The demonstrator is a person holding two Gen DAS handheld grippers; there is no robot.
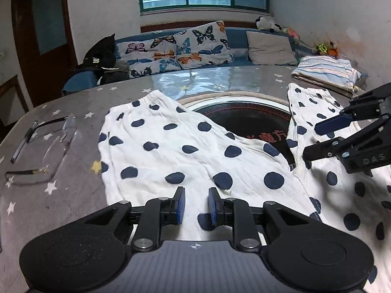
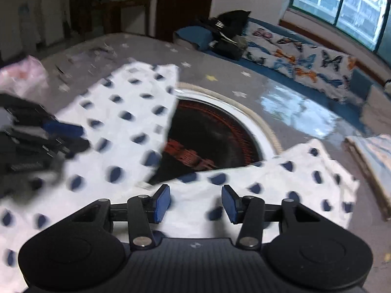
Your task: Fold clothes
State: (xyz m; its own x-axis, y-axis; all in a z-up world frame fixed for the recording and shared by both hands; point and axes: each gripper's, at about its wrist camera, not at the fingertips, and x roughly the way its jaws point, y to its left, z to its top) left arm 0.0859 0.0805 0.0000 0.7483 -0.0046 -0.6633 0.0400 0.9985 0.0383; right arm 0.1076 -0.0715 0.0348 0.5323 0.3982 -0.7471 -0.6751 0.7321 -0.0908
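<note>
Hovering over the polka-dot pants (image 1: pixel 185 153), your left gripper (image 1: pixel 195 206) has its blue pads parted with nothing between them. Your right gripper (image 2: pixel 195 204) also stands open and empty above the cloth. The pants lie spread on the grey star-patterned table (image 1: pixel 73 112), their two legs splayed either side of the round black inset (image 1: pixel 246 119). A folded striped cloth (image 1: pixel 327 72) sits at the far right corner.

One pair of polka-dot trousers (image 1: pixel 185 156), two legs spread. One folded striped cloth (image 1: pixel 327 70) far right on the desk (image 1: pixel 61 195). One pair of glasses (image 1: pixel 41 151) left. Two butterfly pillows (image 1: pixel 178 48), one grey cushion (image 1: pixel 271 48).
</note>
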